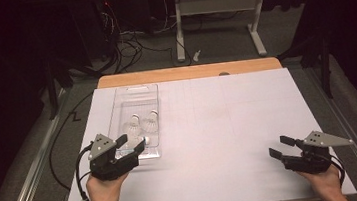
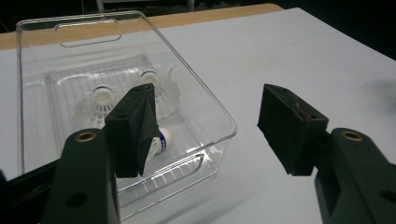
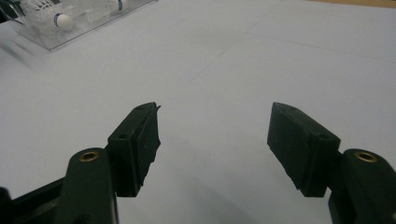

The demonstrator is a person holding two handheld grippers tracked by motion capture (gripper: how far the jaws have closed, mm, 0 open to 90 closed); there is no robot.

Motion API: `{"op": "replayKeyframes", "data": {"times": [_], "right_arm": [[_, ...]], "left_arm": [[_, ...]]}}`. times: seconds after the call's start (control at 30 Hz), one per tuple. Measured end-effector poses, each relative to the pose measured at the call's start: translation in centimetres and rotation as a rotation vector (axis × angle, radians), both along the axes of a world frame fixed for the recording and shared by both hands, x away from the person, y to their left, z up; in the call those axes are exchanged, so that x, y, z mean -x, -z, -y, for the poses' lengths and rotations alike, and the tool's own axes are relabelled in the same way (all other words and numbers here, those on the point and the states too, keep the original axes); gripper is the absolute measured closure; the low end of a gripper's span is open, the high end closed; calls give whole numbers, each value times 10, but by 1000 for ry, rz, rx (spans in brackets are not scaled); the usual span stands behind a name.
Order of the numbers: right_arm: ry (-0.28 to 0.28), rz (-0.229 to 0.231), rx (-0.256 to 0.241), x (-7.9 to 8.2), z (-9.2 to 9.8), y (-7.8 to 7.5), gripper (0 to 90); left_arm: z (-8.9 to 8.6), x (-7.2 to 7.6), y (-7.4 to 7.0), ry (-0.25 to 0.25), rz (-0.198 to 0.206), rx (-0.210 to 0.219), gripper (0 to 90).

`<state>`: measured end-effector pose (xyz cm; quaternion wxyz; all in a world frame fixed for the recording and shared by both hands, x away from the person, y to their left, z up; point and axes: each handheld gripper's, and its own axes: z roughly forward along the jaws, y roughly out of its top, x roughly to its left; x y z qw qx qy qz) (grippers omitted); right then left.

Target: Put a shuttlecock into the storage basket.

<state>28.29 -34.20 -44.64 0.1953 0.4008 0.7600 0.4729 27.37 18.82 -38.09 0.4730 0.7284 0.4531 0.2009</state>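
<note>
A: Item one, left gripper. Jaws spread wide, nothing between them. It sits at the near end of the clear tray, one jaw over the tray's near wall, the other outside it over the white sheet.

B: Item two, contents of the tray?

A: Three shuttlecocks. Two stand side by side mid-tray, cork up, skirts down. The third, the lying shuttlecock, rests near the front wall, just beyond the left gripper's jaw.

B: Its long axis?

A: Lying down, cork end towards the tray's right wall in the left gripper view; the skirt is hidden behind the jaw, so I cannot give the exact angle. It lies ahead of and slightly below the jaws, inside the wall.

B: Item three, right gripper?

A: Jaws likewise spread, holding nothing, resting low over the bare sheet at the near right, well apart from the tray. The left gripper is plainly the nearer one.

B: Differences between views?

A: The high view gives the layout: tray left of centre, grippers at opposite near corners. The left gripper view gives the blue band on the lying shuttlecock's cork. The right gripper view catches the tray's corner far off, with a banded cork inside.

B: Judgement?

A: A reach over the near wall and down looks next; the wall may catch a jaw.
</note>
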Motion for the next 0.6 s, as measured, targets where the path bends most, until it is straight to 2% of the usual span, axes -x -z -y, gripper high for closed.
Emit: {"op": "replayKeyframes", "data": {"times": [0.6], "right_arm": [[2,0,-3,0,0,0,344]], "left_arm": [[-2,8,4,-8,16,-4,372]]}}
